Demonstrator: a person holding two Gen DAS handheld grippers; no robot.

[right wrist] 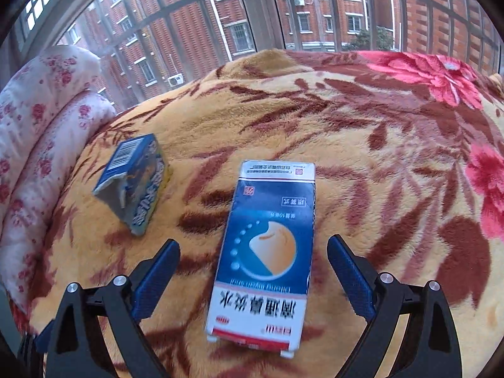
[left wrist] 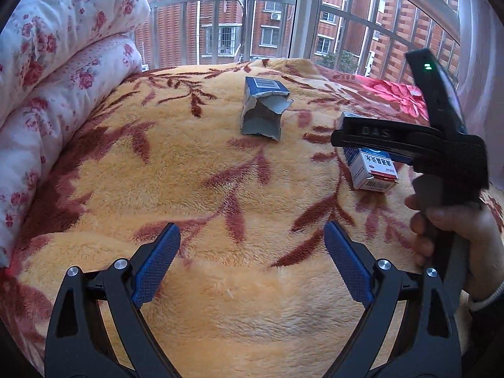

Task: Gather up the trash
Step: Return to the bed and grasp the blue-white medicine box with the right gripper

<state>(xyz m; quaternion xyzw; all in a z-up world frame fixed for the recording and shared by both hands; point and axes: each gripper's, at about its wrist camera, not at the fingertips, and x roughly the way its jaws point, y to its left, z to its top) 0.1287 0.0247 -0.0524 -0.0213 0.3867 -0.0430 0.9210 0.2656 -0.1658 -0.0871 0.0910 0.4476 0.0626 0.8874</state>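
A blue-and-white medicine box [right wrist: 267, 252] lies flat on the orange blanket [right wrist: 315, 119], between the open fingers of my right gripper [right wrist: 253, 252]; I cannot tell if the pads touch it. In the left wrist view the same box [left wrist: 371, 170] lies partly under the right gripper's black body [left wrist: 409, 138]. A torn blue carton [right wrist: 135, 186] lies to the left; in the left wrist view the carton [left wrist: 263, 110] stands farther back. My left gripper [left wrist: 252, 239] is open and empty above the blanket.
A rolled floral quilt [left wrist: 56, 72] lies along the left side. A barred window [left wrist: 252, 15] stands behind the bed. A red flower blanket [right wrist: 441, 75] covers the far right. A hand [left wrist: 453, 236] holds the right gripper.
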